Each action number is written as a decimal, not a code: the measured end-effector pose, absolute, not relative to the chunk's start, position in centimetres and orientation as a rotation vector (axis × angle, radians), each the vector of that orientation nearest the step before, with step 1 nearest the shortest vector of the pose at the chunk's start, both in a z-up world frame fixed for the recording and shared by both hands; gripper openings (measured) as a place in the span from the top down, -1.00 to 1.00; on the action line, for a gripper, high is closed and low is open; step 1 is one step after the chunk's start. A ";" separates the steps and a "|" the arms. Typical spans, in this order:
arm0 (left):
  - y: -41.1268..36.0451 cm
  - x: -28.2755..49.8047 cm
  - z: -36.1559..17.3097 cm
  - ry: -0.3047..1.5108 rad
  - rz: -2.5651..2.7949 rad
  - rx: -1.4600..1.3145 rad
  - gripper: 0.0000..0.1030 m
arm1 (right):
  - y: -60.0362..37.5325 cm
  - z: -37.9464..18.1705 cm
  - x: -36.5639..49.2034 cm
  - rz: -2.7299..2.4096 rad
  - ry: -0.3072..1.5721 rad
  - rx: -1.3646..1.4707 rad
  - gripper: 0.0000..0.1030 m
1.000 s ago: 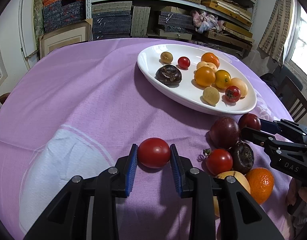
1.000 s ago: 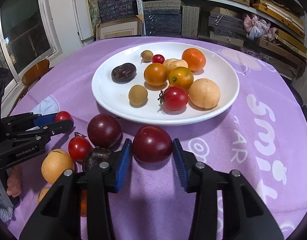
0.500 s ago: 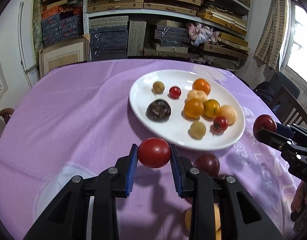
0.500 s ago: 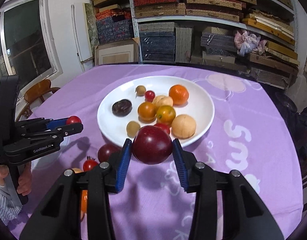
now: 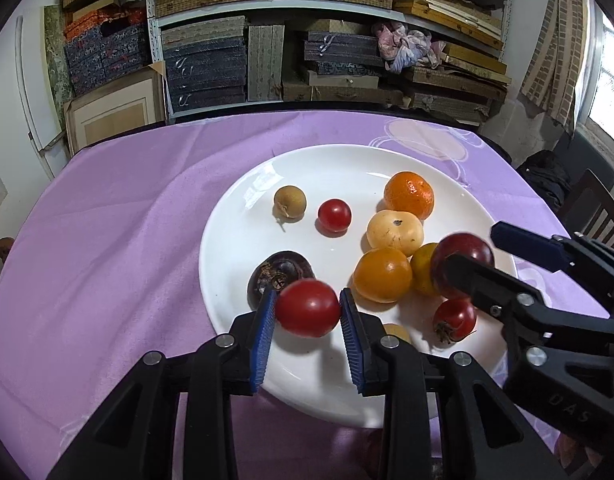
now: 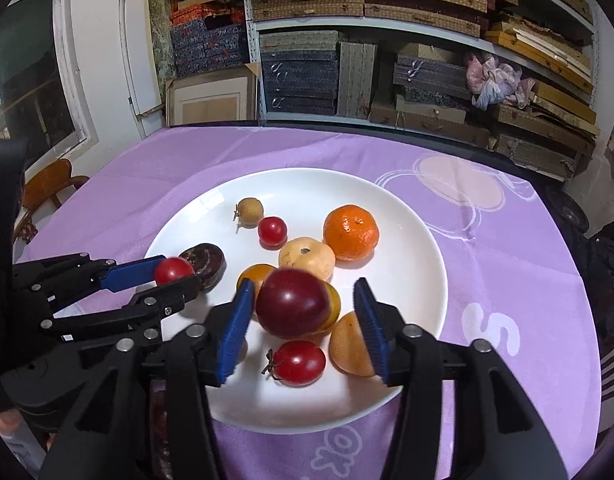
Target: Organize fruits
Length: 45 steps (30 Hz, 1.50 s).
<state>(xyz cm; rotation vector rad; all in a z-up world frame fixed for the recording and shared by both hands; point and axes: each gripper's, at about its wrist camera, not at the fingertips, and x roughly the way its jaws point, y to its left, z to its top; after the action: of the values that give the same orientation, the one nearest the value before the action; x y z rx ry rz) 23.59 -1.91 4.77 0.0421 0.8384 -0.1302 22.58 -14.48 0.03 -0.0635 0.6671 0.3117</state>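
We see the white plate already bearing most fruit. Over its near side, our right gripper is opening, the dark plum loose between its jaws; our left gripper clamps a red tomato, not yet released.

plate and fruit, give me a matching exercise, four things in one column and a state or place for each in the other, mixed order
Things:
1. red tomato
2. dark red plum
3. mandarin orange
4. white plate

States or places:
A. rests on the purple tablecloth, bearing fruit
B. clamped between the pads of the left claw
C. lies on the plate's far side, touched by no claw
D. between the opening jaws of the right claw, clear of the right-hand pad

Pairs: 1-B, 2-D, 3-C, 4-A
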 end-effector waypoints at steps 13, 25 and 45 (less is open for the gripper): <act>0.8 12.9 4.5 0.810 -0.160 0.065 0.01 | -19.6 -1.7 10.1 0.324 0.563 0.025 -0.67; 0.0 10.0 3.4 0.796 -0.176 0.064 -0.06 | -22.1 -3.3 8.7 0.334 0.580 0.098 -0.69; -2.1 6.9 3.3 0.741 -0.195 0.204 -0.45 | -21.7 -3.1 8.9 0.347 0.590 0.089 -0.70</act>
<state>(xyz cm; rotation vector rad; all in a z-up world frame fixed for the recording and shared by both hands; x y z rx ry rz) 6.87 -2.08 3.28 0.2043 0.7406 -0.1953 8.94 -21.69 -3.10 0.0888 0.5904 0.3472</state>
